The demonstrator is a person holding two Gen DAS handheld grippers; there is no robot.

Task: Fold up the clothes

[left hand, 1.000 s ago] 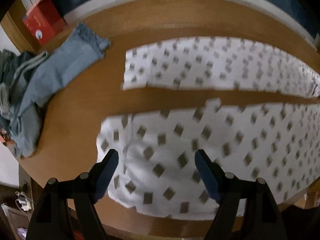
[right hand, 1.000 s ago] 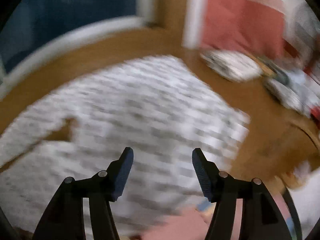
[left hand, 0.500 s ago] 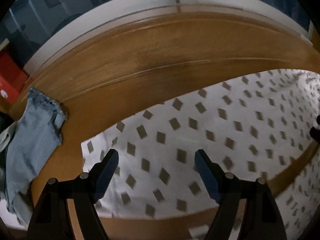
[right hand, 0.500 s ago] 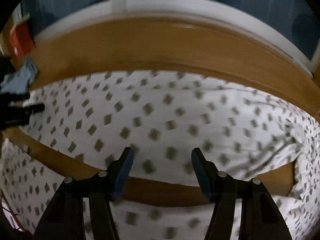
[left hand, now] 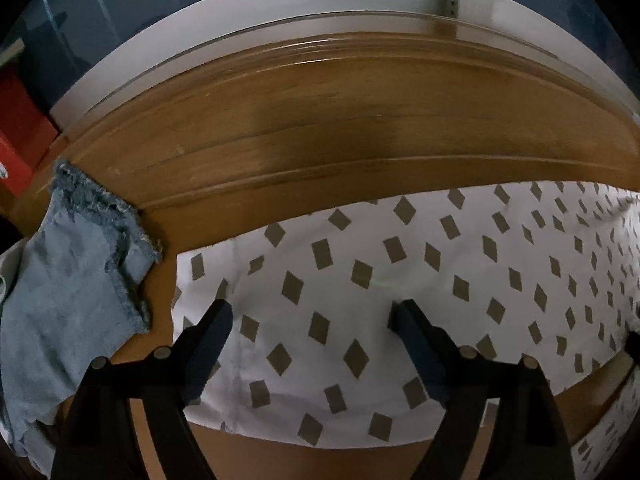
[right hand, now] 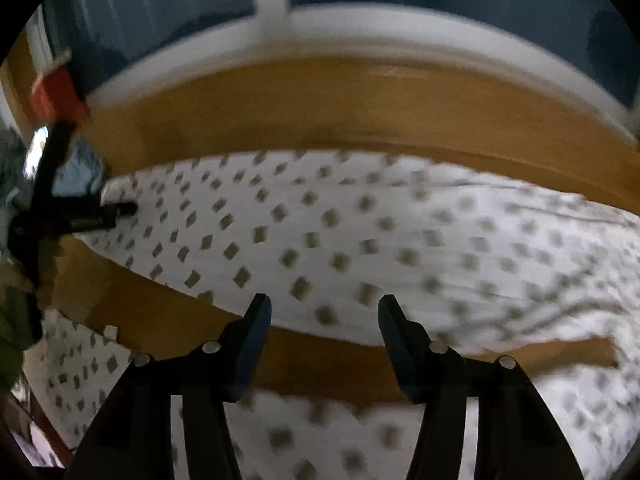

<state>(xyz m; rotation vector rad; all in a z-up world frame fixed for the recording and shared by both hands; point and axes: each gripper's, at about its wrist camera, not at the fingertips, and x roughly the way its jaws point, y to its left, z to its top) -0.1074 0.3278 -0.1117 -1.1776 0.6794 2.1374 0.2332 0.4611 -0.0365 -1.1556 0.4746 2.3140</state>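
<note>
White trousers with grey diamond print [left hand: 400,280] lie flat on the wooden table, two legs apart with bare wood between them; they also show in the right wrist view [right hand: 360,232]. My left gripper [left hand: 310,316] is open and empty, just above the hem end of the far leg. My right gripper [right hand: 324,312] is open and empty, above the near edge of the far leg, farther toward the waist. The left gripper also shows in the right wrist view [right hand: 120,210] at the leg's left end.
Blue frayed denim [left hand: 80,280] lies on the table's left end beside the trouser hem. A red box [left hand: 20,140] stands at the far left. The wooden table [left hand: 340,120] ends at a white window sill [left hand: 240,20] behind.
Both grippers have swung from the near leg and waist to the far leg and moved closer to it. Both stay open and empty.
</note>
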